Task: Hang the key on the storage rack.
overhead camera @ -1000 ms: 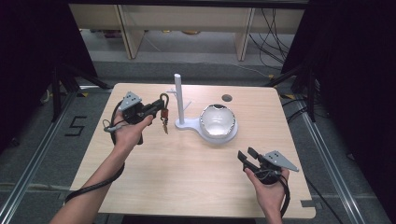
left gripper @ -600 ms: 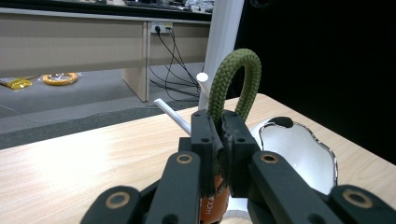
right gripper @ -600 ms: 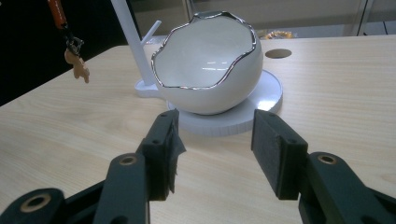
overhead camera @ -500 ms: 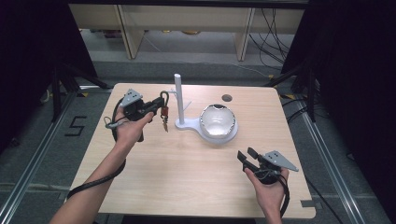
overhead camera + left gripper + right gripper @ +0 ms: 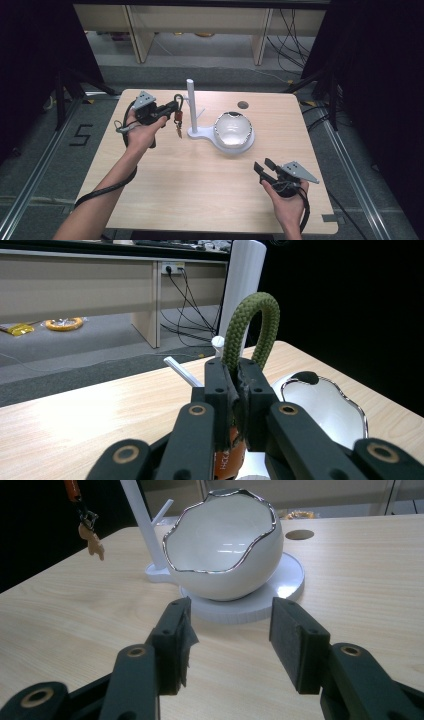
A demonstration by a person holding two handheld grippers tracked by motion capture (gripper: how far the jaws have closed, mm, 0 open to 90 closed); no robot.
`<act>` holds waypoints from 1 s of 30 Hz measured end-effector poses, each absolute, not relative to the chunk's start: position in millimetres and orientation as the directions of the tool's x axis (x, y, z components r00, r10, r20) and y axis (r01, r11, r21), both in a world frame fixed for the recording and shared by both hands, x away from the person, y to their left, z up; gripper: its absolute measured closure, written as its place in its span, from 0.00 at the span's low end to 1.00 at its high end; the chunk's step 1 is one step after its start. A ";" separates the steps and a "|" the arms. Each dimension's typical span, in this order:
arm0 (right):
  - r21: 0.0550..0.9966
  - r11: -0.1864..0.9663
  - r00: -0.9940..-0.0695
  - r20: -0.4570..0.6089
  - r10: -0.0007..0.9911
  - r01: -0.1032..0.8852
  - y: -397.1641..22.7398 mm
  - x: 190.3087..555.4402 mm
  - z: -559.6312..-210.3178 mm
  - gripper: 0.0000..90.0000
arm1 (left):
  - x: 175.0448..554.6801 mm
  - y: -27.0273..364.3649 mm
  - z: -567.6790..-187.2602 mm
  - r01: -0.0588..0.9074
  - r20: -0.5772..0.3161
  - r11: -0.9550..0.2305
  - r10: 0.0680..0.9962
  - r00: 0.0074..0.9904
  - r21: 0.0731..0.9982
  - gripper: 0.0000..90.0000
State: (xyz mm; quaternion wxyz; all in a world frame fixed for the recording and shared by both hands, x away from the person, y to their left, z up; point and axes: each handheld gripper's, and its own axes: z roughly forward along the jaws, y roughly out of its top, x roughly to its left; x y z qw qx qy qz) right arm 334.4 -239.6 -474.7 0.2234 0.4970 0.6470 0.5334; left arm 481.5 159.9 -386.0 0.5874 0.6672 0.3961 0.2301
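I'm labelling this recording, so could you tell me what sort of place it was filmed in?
Probably a lab or office workroom set up for recording: a light wooden table on a grey floor between metal rails, with cables trailing under desks behind it.

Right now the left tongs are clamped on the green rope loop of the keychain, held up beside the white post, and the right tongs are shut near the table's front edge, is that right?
Not quite. The right tongs are open; the right gripper view shows a clear gap between their pads. The rest holds: the left tongs are clamped on the keychain's green rope loop, held up beside the white post.
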 end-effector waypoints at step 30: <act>0.913 -0.063 -0.398 0.237 0.886 0.403 -241.0 334.3 -474.0 0.58 | 496.3 158.8 -390.4 0.302 -0.185 0.015 0.818 0.545 0.953 0.94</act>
